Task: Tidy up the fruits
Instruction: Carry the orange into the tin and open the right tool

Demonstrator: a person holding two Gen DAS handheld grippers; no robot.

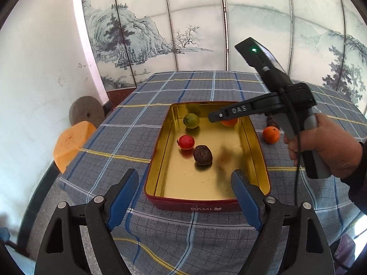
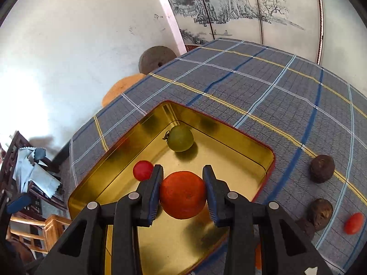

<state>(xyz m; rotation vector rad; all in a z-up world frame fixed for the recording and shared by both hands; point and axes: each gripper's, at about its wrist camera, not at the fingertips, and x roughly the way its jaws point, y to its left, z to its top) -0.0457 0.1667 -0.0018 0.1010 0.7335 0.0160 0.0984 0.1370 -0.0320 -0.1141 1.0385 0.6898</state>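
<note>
A gold-lined red tin (image 1: 261, 160) (image 2: 263, 151) sits on the checked tablecloth. Inside lie a green fruit (image 1: 191, 120) (image 2: 180, 138), a small red fruit (image 1: 186, 141) (image 2: 143, 170) and a dark brown fruit (image 1: 202, 155). My right gripper (image 2: 183, 191) is shut on an orange (image 2: 183, 194) and holds it over the tin; in the left wrist view that gripper (image 1: 214, 116) hangs over the tin's far right, the orange (image 1: 229, 122) half hidden behind it. My left gripper (image 1: 184, 194) is open and empty above the tin's near edge.
Right of the tin on the cloth lie another orange (image 1: 271, 134), two dark brown fruits (image 2: 322, 168) (image 2: 320, 213) and a small red fruit (image 2: 354, 223). A yellow stool (image 1: 71, 143) and a round stone (image 1: 86, 114) stand left of the table. A painted screen is behind.
</note>
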